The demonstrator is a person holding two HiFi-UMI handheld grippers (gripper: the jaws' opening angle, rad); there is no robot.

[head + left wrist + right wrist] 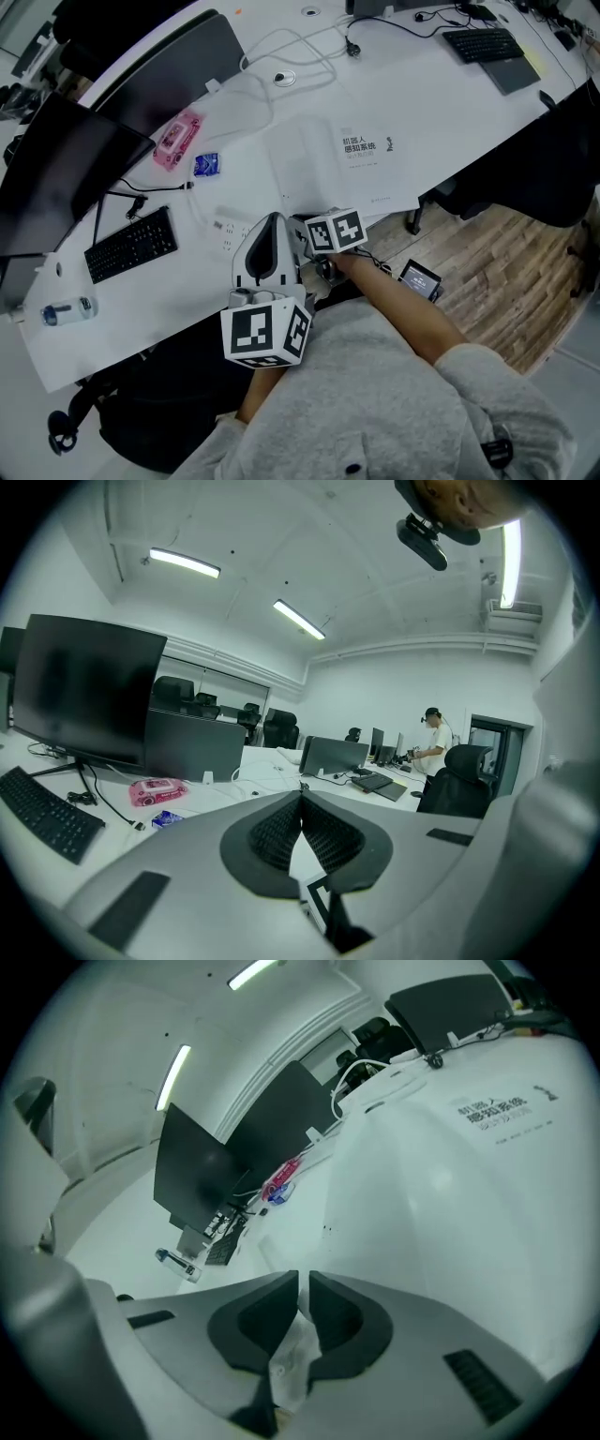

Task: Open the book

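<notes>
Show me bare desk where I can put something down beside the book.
Widest free patch: white desk between the book and the far keyboard. Another: the front strip between the water bottle and the left gripper, before the near keyboard. Crowded: left of the book, with pink pack, blue packet and cables.

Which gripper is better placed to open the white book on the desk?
Right gripper: it sits at the white paperback book's near edge, facing it. The left gripper points upward, away.
</notes>
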